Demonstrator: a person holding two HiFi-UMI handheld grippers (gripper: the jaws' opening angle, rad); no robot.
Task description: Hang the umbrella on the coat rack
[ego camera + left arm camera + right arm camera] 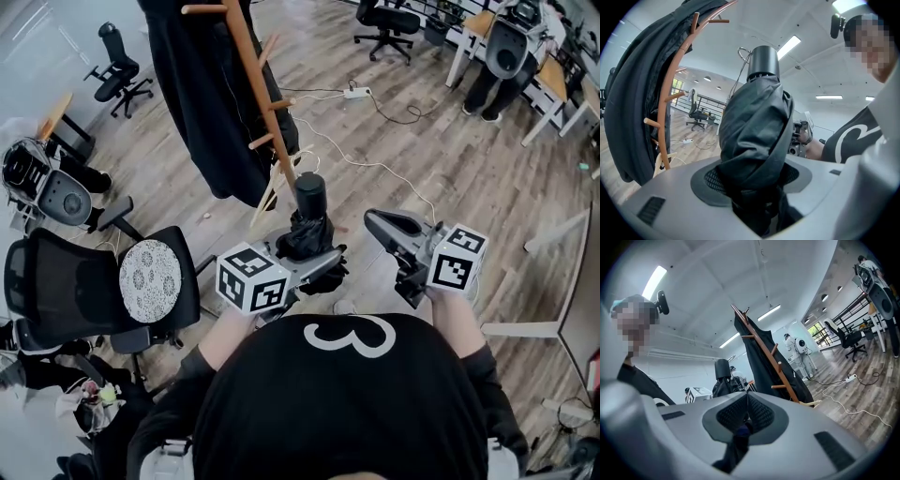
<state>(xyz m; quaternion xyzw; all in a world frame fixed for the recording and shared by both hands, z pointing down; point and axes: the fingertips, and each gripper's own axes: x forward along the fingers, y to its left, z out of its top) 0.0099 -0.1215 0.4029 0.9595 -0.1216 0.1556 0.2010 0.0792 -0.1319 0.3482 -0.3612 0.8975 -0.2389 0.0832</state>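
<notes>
Left gripper (314, 261) clamped on folded black umbrella (309, 223), held upright, handle uppermost. Right gripper (373, 223) jaws together, empty. Carry step judged in hand. Wooden coat rack (251, 70) just ahead; next, raise the wrist loop (741, 54) over a free peg (265, 142).

The umbrella (754, 136) is dark creased cloth with a faint sheen — its handle (763, 61) is smooth matt black plastic. The left hand-held gripper (755, 185) is matt grey plastic, its pads (712, 180) black and rough-meshed. At eleven o'clock in the head view, the coat rack (258, 84) is smooth reddish wood and the coat (202, 112) matt black cloth; the floor (450, 178) — wood-grain planks.
</notes>
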